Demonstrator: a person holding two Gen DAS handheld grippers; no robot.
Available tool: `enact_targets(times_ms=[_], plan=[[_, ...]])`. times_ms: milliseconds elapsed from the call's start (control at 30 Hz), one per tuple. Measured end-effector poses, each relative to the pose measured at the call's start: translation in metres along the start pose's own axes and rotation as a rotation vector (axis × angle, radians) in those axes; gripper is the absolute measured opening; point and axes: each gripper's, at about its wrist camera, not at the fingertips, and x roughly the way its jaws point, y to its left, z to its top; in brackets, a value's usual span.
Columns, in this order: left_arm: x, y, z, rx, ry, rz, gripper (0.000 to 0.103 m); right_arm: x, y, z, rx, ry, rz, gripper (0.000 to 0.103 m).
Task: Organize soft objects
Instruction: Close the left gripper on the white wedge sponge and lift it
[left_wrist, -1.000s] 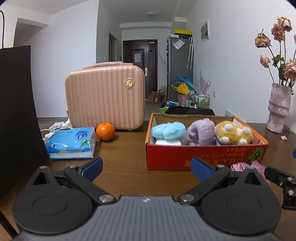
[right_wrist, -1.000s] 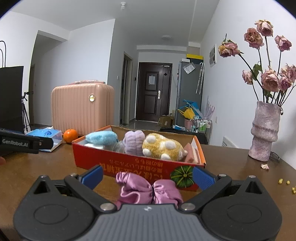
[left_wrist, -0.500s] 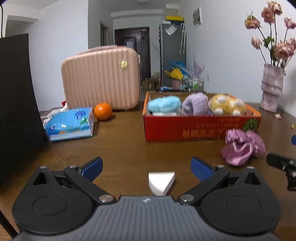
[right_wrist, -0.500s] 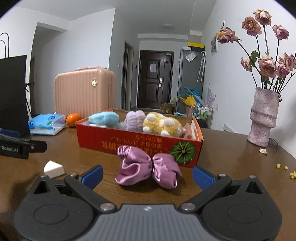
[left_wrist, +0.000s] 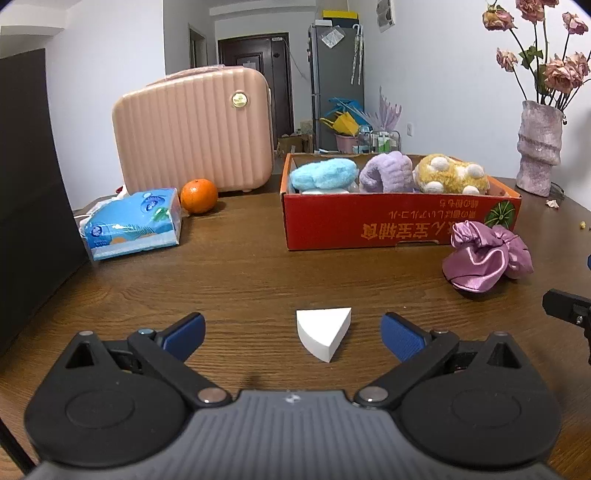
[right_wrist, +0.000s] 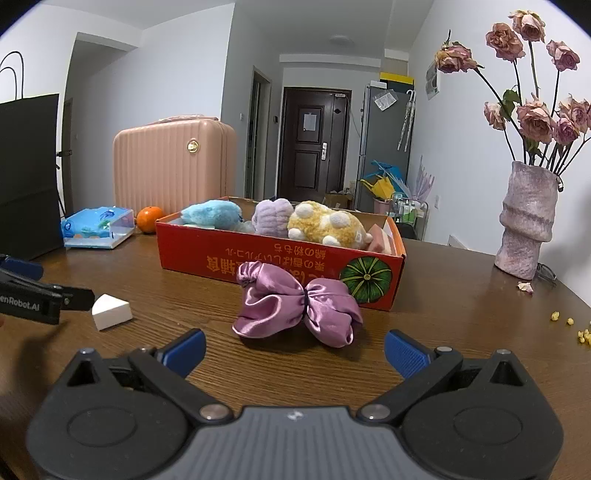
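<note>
A white wedge-shaped sponge (left_wrist: 324, 332) lies on the brown table just ahead of my open left gripper (left_wrist: 293, 334), between its blue fingertips but not touched. A purple satin scrunchie (right_wrist: 297, 304) rests in front of the red cardboard box (right_wrist: 280, 264), a little beyond my open right gripper (right_wrist: 294, 350). The same box (left_wrist: 399, 221) holds a blue plush (left_wrist: 324, 176), a lilac plush (left_wrist: 386, 172) and a yellow spotted plush (left_wrist: 450, 177). In the right wrist view the sponge (right_wrist: 110, 311) sits at the left by the left gripper's tip.
A pink suitcase (left_wrist: 195, 129), an orange (left_wrist: 198, 195) and a blue tissue pack (left_wrist: 135, 221) stand at the back left. A black bag (left_wrist: 29, 192) borders the left edge. A vase of dried roses (right_wrist: 526, 218) stands at the right, with crumbs (right_wrist: 569, 326) nearby.
Both grippers have pulled back from the box and tilted downward. The white sponge has come into view between the left gripper's fingers, and the scrunchie now lies farther ahead of the right gripper.
</note>
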Motion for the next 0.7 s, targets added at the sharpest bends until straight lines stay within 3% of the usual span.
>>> enact_targets(times_ms=[433, 700], plan=[[0.048, -0.007, 0.005, 0.0, 0.1, 0.001, 0.101, 0.001, 0.0, 0.001, 0.006, -0.001, -0.005, 0.103], [0.064, -0.012, 0.008, 0.012, 0.131, -0.01, 0.071, 0.002, -0.001, 0.001, 0.01, 0.001, -0.015, 0.103]])
